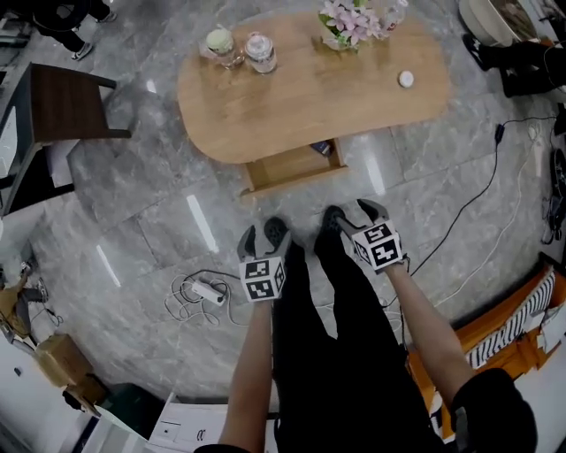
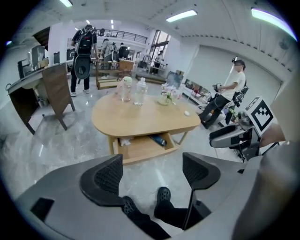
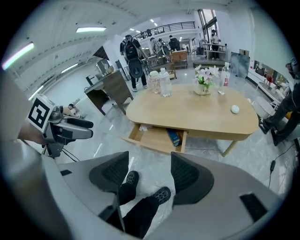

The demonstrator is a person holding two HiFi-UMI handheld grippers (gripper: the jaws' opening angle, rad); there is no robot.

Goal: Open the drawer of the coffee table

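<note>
Pale wood straight ahead of both sets of fingers: that is the coffee table (image 1: 309, 97), and its drawer (image 1: 290, 168) stands pulled out from under the tabletop, on the side facing the person. Neither gripper touches it; the drawer lies well beyond the fingertips, with bare grey stone floor (image 1: 159, 221) in between.

Left gripper (image 2: 152, 172) first: its fingers (image 2: 107, 176) are spread wide apart and hold nothing. Through the gap you see only floor and the person's dark shoes (image 2: 163, 193) below. Past the fingertips, slightly to the left, the drawer shows its inside, with a blue item (image 2: 159, 139) toward the right end and a white crumpled scrap (image 2: 124, 142) at the left end.

Over to the right gripper (image 3: 145, 174): same story, fingers (image 3: 187, 174) parted and empty, shoes and floor showing between them. The drawer sits just above that gap in this view, well apart from the fingertips.

From the head view, the two grippers hang side by side at about the same height, near each other but not touching, both pointing toward the table.

On the tabletop, far beyond the fingers, stand two jars (image 1: 239, 49) at the left, a bunch of pink flowers (image 1: 349, 22) further right, and a small white round object (image 1: 405, 79) near the right end. Left of the left gripper, a white power strip (image 1: 205, 289) with its coiled cable lies on the floor.
</note>
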